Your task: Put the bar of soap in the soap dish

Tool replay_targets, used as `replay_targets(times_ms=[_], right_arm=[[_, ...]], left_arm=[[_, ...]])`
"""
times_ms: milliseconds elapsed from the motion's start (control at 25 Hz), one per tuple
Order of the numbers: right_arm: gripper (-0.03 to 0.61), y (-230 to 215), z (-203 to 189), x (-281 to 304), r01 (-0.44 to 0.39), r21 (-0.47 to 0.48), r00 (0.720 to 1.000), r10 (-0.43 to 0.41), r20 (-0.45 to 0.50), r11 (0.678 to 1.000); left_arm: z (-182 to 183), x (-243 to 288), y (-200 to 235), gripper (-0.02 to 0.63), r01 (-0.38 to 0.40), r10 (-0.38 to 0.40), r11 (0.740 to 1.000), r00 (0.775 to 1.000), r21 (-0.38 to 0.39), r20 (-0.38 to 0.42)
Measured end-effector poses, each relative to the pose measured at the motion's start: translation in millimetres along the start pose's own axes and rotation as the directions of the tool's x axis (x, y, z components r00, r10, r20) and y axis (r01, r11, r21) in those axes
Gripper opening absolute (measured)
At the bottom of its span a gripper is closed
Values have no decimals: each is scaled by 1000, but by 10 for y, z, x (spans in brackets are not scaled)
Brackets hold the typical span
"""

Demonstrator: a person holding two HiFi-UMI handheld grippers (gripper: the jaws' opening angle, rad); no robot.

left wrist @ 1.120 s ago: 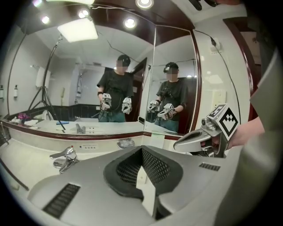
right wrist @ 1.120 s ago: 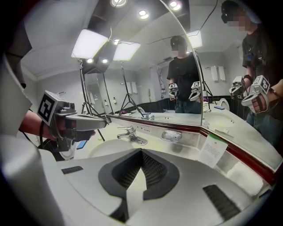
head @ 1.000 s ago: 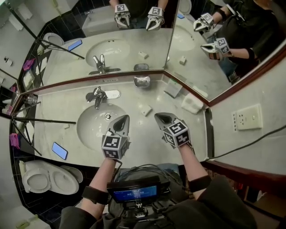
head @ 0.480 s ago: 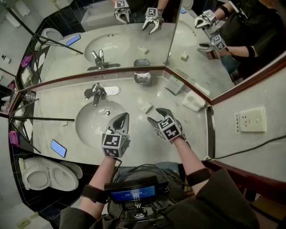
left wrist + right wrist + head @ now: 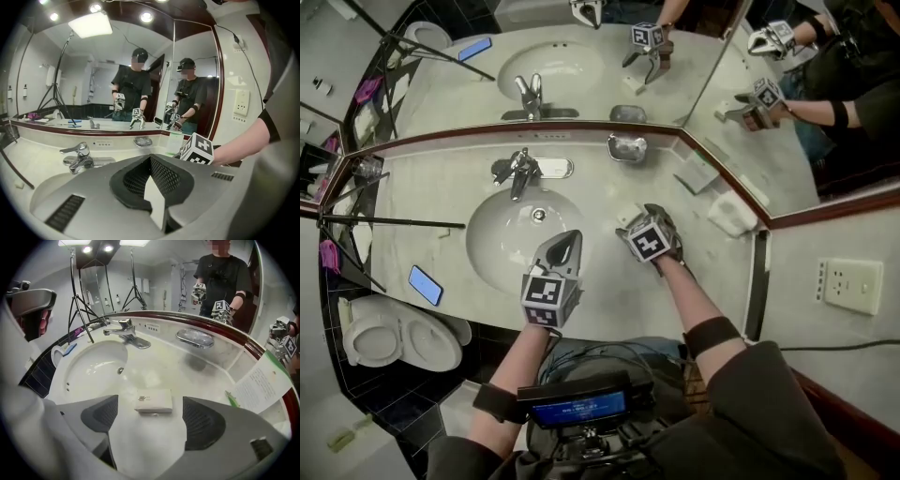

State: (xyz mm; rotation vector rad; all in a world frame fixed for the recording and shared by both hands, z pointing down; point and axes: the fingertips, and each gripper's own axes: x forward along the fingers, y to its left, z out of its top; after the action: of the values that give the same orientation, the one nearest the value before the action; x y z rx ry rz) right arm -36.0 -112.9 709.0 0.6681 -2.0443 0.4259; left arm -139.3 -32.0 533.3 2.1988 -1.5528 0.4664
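The bar of soap (image 5: 153,401) lies flat on the pale countertop (image 5: 187,376), just right of the sink basin (image 5: 93,366), printed face up. In the right gripper view its long axis runs crosswise, one short end towards each jaw. The right gripper (image 5: 152,420) points down at it, jaws opening wide, the soap in the gap and touching neither pad. The metal soap dish (image 5: 195,337) stands well apart, back by the mirror. The left gripper (image 5: 152,187) is closed, holding nothing, above the basin's front rim
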Motion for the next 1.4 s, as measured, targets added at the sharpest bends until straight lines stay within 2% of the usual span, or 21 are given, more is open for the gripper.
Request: replay_targets(times_ms=[320,360,440,480,760,920,1120,1240,1400], right_arm=[[456,-8,-65,338,-43,-7,996,42,-78,999],[447,-7,-94,362,-42,-11,995,41,-92,999],[391,-8,-151,389,-41,-15,992,39,-117,999],[335,-10,-163,392,-41,-11,992,39,-118,999],[334,17,-148,336,-55,5,996,55,-71,998],[334,21,-13,182,-67,17,998,67,-2,998],[334,-28,267,-166,-71,36,986,65,152,997],[334,-70,470,-529,-70,62,961,50,271,996],[334,-38,664,-1124,-65,53,910,38,413,996]], left_arm=[[-149,-22,159,3,-36,36,998,999,-43,-18],[-164,-24,168,3,-38,37,998,999,-47,-19],[-183,-27,175,3,-39,38,998,999,-51,-22],[-188,-27,176,3,-39,38,998,999,-52,-23],[-242,-17,159,3,-36,34,998,999,-57,-32],[-237,0,136,3,-29,27,998,999,-52,-31],[-198,28,78,3,-13,11,999,999,-41,-30],[-157,64,16,3,5,-5,1000,1000,-30,-24],[-96,132,-94,3,32,-32,999,999,-6,-15]])
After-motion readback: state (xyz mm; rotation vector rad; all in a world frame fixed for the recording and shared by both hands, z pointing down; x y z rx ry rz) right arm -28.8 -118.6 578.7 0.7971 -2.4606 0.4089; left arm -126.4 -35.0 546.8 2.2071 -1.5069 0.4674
